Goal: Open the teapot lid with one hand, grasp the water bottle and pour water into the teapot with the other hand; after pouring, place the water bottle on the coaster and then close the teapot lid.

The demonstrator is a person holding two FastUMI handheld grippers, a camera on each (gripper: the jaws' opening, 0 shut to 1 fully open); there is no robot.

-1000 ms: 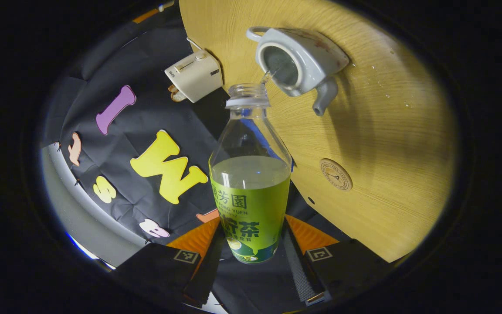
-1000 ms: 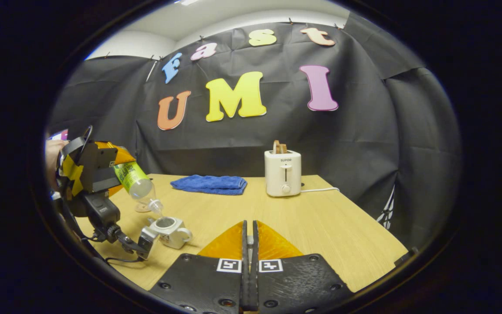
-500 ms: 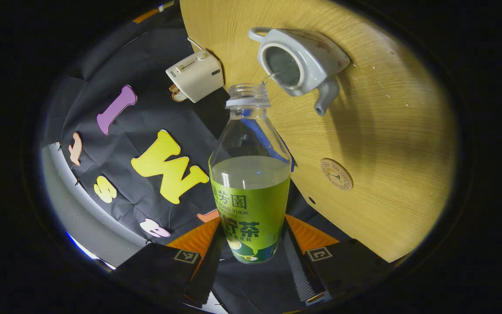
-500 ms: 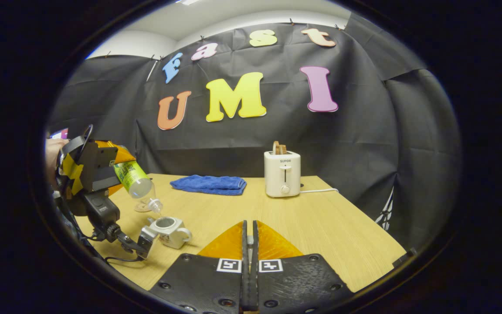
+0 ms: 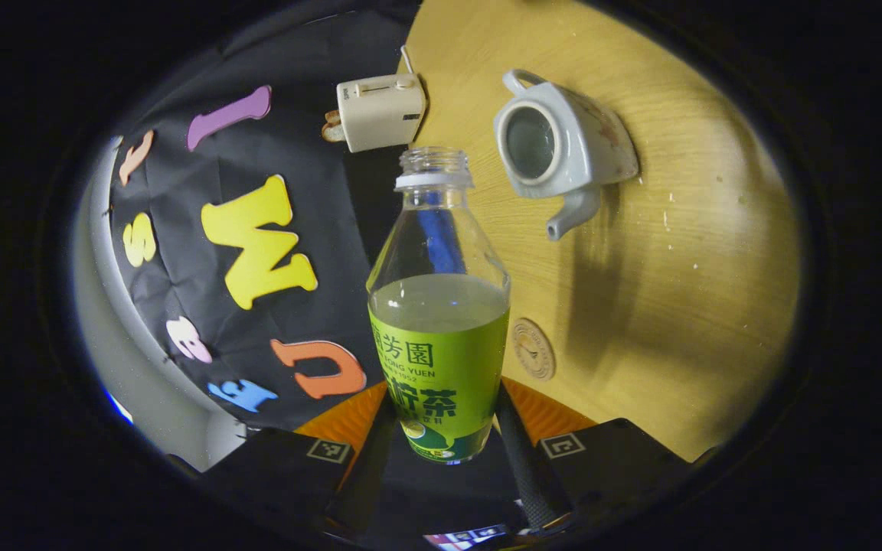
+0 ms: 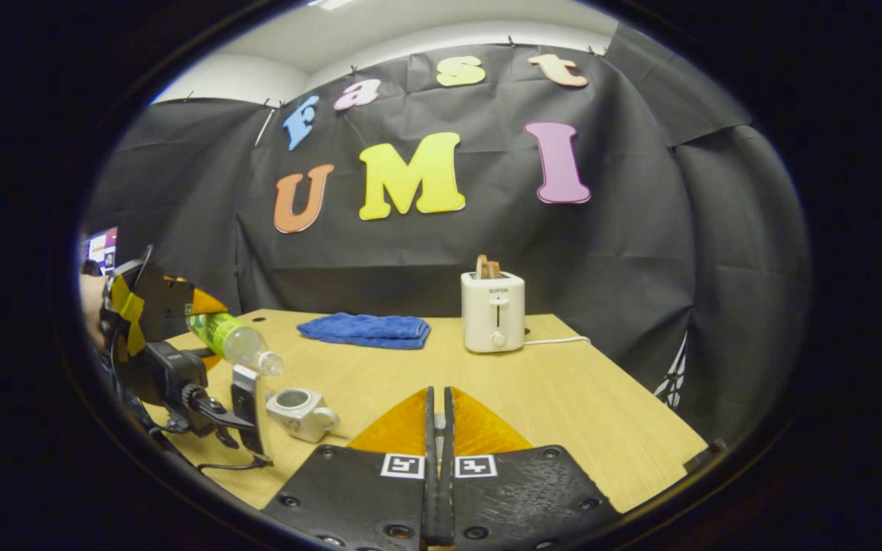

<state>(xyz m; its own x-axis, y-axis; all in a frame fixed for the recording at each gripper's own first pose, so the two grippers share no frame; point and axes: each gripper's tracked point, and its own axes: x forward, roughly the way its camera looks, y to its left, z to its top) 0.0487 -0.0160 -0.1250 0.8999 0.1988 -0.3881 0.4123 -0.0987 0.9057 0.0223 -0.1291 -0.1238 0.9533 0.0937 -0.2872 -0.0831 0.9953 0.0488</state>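
My left gripper [image 5: 441, 417] is shut on a clear water bottle [image 5: 439, 306] with a green label, uncapped and partly full. The bottle leans with its mouth up and to the left of the white teapot [image 5: 563, 145], whose opening is bare; no stream runs. A round coaster [image 5: 533, 349] lies on the table nearer the bottle's base. In the right gripper view the bottle [image 6: 230, 340] tilts above the teapot [image 6: 299, 409] at the left. My right gripper [image 6: 436, 417] is held high and to the right, its fingers pressed on a thin pale sliver, apparently the teapot lid; most of it is hidden.
A white toaster [image 6: 492, 310] with bread stands at the back of the wooden table [image 6: 563, 405], its cord trailing right. A folded blue cloth [image 6: 364, 329] lies at the back left. A hand [image 6: 91, 306] holds the left gripper. Water drops dot the table near the teapot.
The left gripper has tipped the bottle back toward level and drawn its mouth off the teapot's opening; the thin stream has stopped. The right gripper barely moved.
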